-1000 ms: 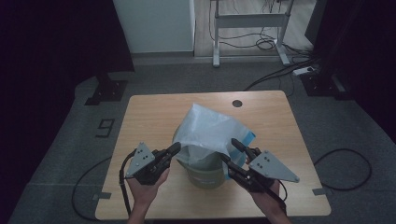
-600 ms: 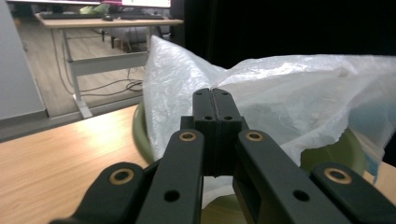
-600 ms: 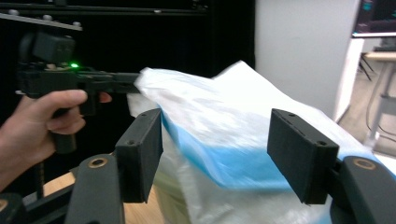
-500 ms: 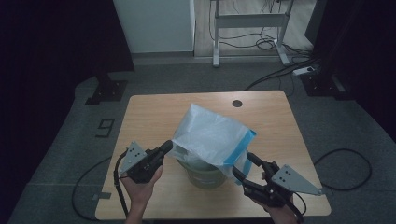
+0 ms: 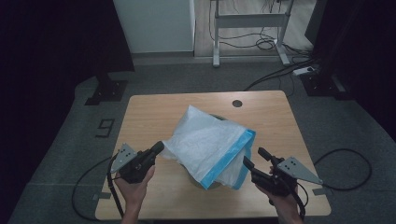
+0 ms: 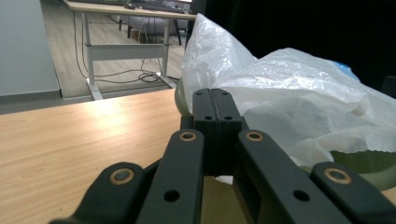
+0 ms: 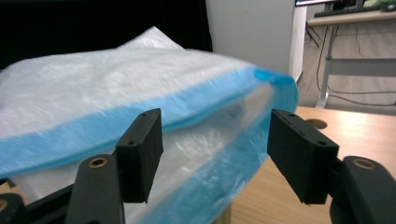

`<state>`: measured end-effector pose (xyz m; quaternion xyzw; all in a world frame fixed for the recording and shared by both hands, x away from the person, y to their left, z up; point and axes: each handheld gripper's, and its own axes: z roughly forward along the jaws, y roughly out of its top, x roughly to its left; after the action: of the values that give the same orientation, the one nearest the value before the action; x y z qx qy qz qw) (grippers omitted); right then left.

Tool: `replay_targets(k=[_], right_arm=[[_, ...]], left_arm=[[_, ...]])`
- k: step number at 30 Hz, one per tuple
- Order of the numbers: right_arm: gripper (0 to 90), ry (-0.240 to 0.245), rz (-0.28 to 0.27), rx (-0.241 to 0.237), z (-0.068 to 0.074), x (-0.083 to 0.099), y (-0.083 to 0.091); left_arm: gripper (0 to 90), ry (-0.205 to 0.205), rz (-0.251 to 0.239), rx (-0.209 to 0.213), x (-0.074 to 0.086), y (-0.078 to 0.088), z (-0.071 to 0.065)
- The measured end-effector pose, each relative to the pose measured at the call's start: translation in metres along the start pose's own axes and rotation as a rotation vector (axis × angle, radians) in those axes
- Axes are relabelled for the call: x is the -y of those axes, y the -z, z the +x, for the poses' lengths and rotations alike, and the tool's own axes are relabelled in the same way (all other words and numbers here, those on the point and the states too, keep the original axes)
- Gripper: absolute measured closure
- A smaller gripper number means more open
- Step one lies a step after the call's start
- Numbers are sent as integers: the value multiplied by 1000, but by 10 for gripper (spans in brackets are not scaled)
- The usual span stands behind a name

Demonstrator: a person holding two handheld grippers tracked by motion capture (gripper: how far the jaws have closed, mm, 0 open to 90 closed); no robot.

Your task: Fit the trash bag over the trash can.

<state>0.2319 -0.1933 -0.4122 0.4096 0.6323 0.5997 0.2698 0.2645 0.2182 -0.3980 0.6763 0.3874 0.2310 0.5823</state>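
**Loose bag over the small bin: a slip on one side is the risk**

A thin white plastic bag with a blue band along its mouth (image 5: pixel 210 144) lies in the centre of the high view, draped over a small pale green round bin (image 6: pixel 369 163) that stands on the light wooden table (image 5: pixel 154 112). The bag only rests on the bin; its mouth is not yet around the rim.

The left gripper (image 5: pixel 158 148), at the lower left of the high view, has its jaws pressed together at the left edge of the bag. In the left gripper view the film lies just behind the tips, and I cannot tell if any film is really pinched.

The right gripper (image 5: pixel 254 162), at the lower right, has its jaws spread, and they have just been opening. The blue band hangs beyond them, touching neither pad.

In my judgement, the danger is a one-sided pull: the light bin may tip or slide, or the film may slip away from the left jaws. The right jaws could also close on one layer only, so the mouth would stay shut
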Motion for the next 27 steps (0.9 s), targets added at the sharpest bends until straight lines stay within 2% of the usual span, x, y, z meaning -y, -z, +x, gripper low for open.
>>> replay_targets(k=[8,17,27], right_arm=[[400,-18,14,17,-12,-2,-15],[404,-5,58,35,-12,0,-31],[403,-5,65,41,-14,-2,-32]], left_arm=[[900,24,2,2,6,-2,4],[900,27,6,4,7,-2,5],[900,29,5,4,7,-3,5]])
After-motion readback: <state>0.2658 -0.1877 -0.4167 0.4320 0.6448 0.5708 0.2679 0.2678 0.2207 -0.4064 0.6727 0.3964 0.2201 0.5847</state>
